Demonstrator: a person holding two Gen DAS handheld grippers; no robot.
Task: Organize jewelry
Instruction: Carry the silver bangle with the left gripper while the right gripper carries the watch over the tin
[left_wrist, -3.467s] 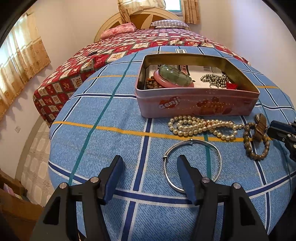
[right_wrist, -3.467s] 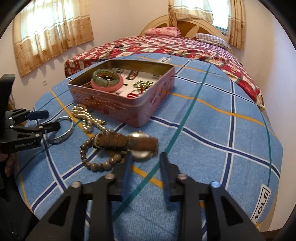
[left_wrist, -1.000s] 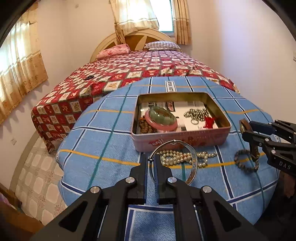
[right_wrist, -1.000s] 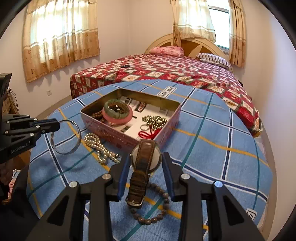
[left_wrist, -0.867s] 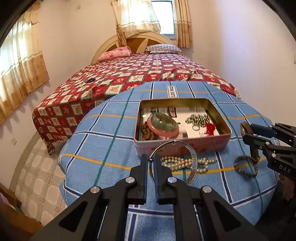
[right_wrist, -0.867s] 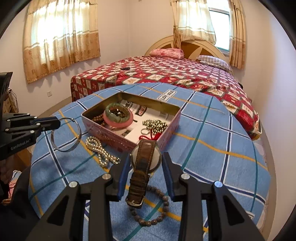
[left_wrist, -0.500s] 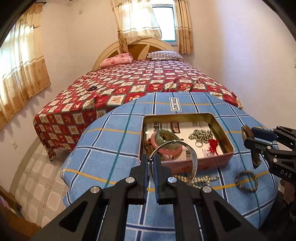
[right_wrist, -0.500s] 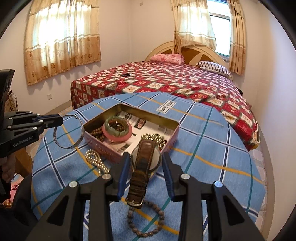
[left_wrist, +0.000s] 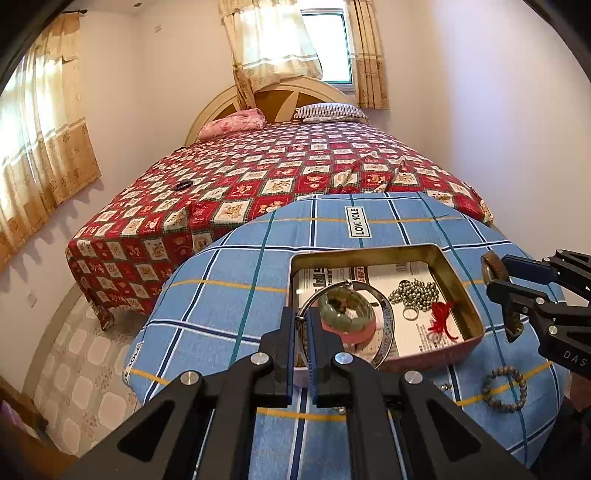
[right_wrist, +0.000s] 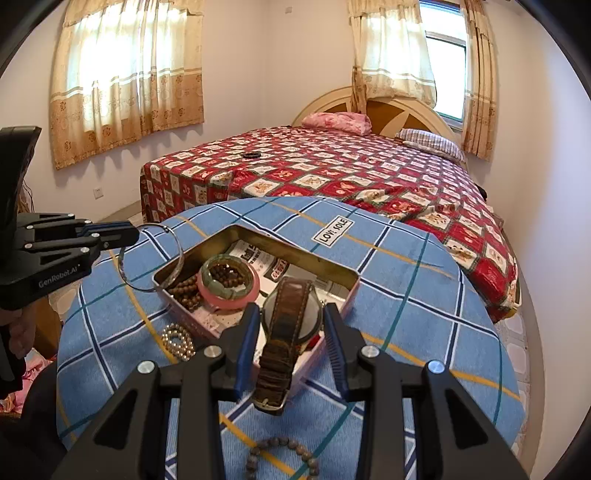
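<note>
My left gripper is shut on a thin silver bangle, which hangs in the air over the near left corner of the pink tin. My right gripper is shut on a brown-strapped watch, held above the tin's near wall with the strap hanging down. The tin holds a green bangle on a pink one, brown beads and a silver bead chain. A pearl necklace and a brown bead bracelet lie on the cloth in front of the tin.
The tin stands on a round table under a blue plaid cloth. A bed with a red patterned quilt lies right behind the table. White walls close in on the right. A hand shows behind the left gripper.
Both grippers went from open above the cloth to shut on the bangle and the watch. Over the last second both rose and moved forward over the tin.
</note>
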